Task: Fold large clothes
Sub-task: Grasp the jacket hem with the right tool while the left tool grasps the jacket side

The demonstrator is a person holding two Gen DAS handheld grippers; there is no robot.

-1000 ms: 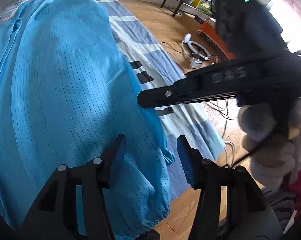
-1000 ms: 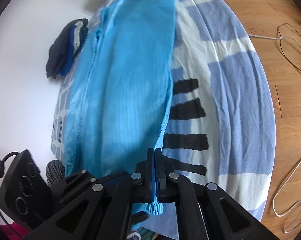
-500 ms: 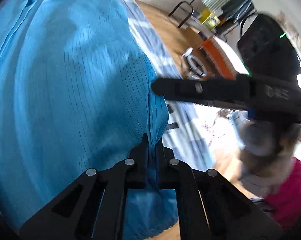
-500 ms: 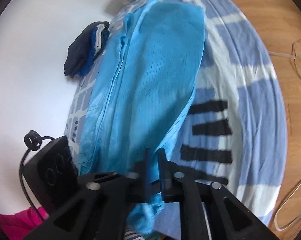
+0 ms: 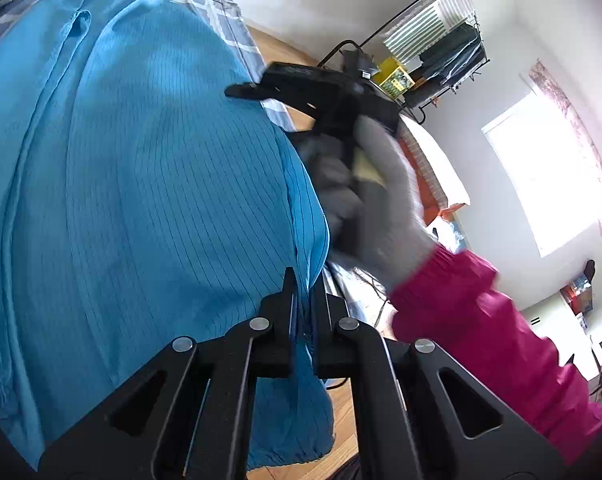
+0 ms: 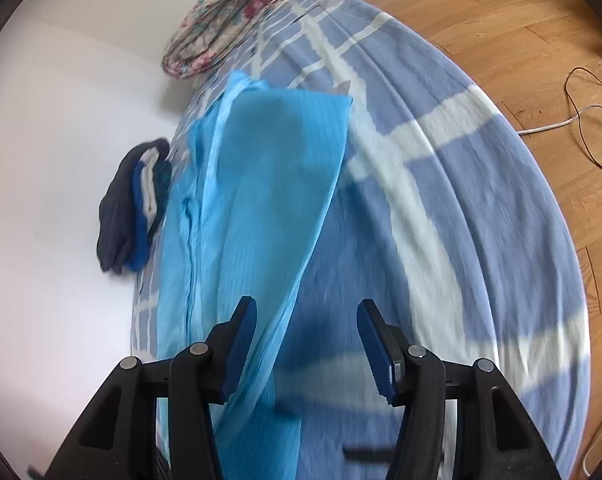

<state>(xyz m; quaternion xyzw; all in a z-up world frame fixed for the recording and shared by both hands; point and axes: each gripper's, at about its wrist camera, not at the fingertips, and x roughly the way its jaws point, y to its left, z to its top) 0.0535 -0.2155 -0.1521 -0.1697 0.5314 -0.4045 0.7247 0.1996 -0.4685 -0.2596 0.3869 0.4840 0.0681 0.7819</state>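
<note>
A large bright-blue pinstriped garment (image 5: pixel 141 200) lies lengthwise on a bed. In the left wrist view my left gripper (image 5: pixel 303 300) is shut on the garment's right edge near its hem, lifting it. The right gripper (image 5: pixel 301 88), held by a grey-gloved hand, hovers over the garment's edge farther up. In the right wrist view the right gripper (image 6: pixel 307 344) is open and empty, with the garment (image 6: pixel 261 208) running under its left finger (image 6: pixel 241 344).
The bed has a blue and white striped cover (image 6: pixel 441 200). A dark folded garment (image 6: pixel 129 208) and a floral bundle (image 6: pixel 229 16) lie near the wall. Cables (image 6: pixel 581 104) trail on the wooden floor. A clothes rack (image 5: pixel 433 52) stands beyond.
My left gripper closed on the garment's edge and lifted it. My right gripper let go of the garment, opened, and moved farther up along the bed.
</note>
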